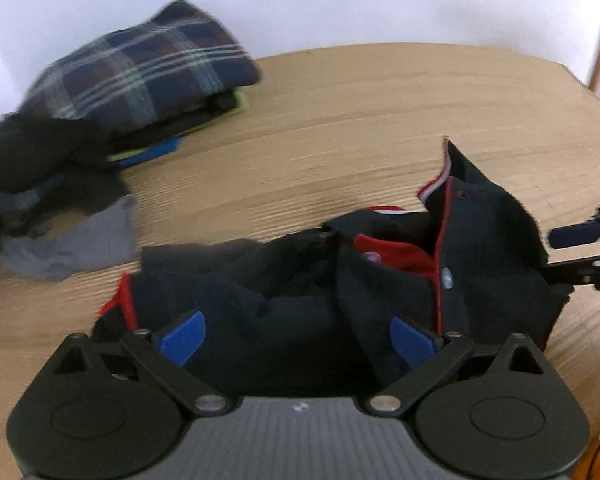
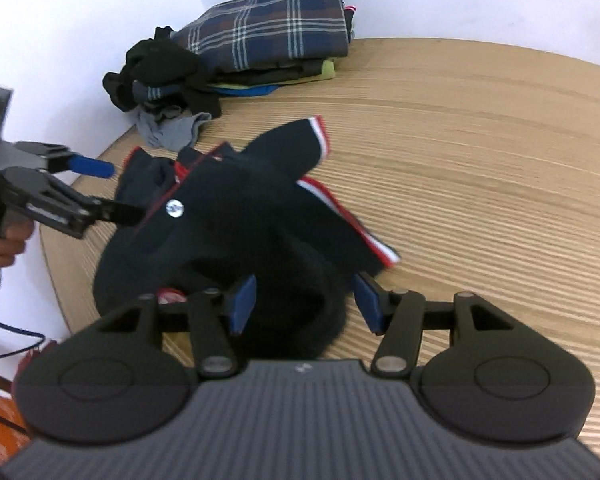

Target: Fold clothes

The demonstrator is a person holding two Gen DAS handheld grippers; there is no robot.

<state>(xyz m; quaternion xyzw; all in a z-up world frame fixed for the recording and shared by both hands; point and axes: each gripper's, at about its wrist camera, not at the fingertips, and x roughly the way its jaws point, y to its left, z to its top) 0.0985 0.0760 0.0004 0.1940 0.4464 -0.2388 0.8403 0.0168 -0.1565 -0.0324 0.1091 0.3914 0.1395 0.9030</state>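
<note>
Left tool [image 1: 296, 338]: spread wide over the navy shirt [image 1: 380, 280], gripping nothing.
Right tool [image 2: 304, 304]: fingers apart around dark cloth (not pinched).
Navy shirt: crumpled on the bench [image 2: 480, 152].
Plaid stack [image 2: 272, 36]: far back, by the wall.

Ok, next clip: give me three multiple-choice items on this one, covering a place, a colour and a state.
1. Where is the plaid garment?
A. Atop the pile by the wall
B. On the floor
C. In the left tool

2. What colour is the trim on the dark shirt?
A. Yellow
B. Red and white
C. Green

3. How do the right tool's jaws stand?
A. Shut tight
B. Apart, with shirt cloth between
C. Out of sight

A: it tops the stacked clothes.
B: striped edges show.
B: blue pads stand apart.
</note>
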